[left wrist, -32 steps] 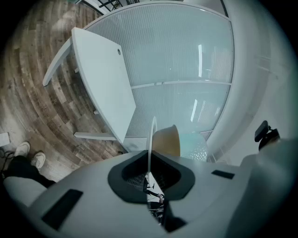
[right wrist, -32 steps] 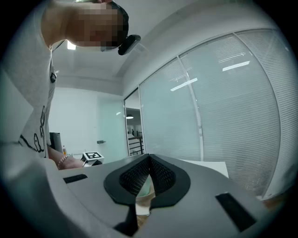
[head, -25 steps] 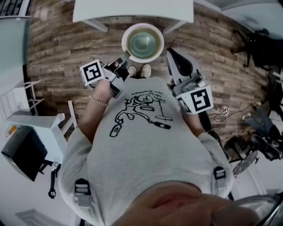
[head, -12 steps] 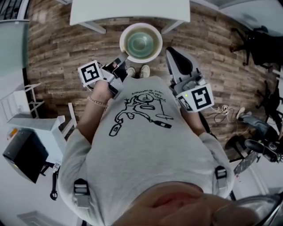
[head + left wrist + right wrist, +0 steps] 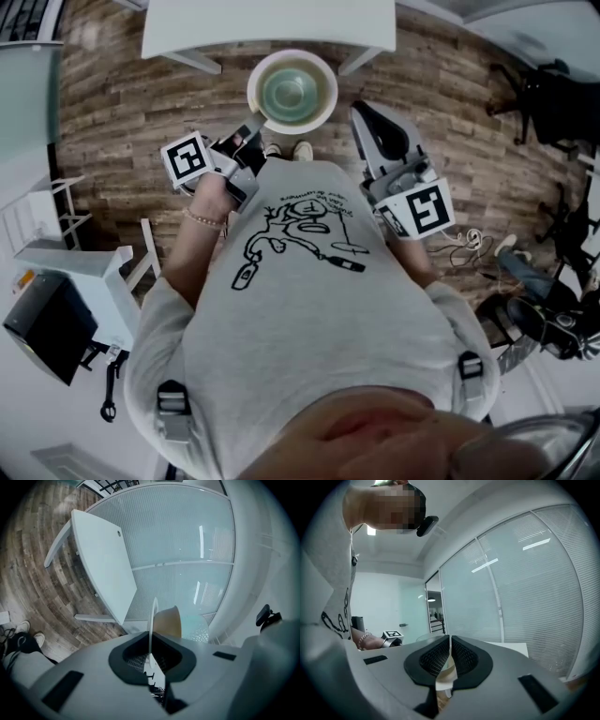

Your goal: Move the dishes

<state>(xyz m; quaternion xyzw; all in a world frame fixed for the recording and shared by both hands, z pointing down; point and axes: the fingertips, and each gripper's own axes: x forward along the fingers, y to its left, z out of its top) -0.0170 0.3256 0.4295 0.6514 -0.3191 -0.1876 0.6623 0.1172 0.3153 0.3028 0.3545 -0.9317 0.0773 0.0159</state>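
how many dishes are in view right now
2. A plate is clamped by its rim in the left gripper, held over the floor near the white table. A bowl sits on that plate. No others show.

A white table stands ahead of the left gripper on a wood floor. Beyond the table rises a glass wall. Two shoes show just beside that gripper, on the side toward the right gripper. Well left of the left gripper sit a white cart and a black box, with a black tool near them. Right of the right gripper lie cables, and farther out stands a black chair.
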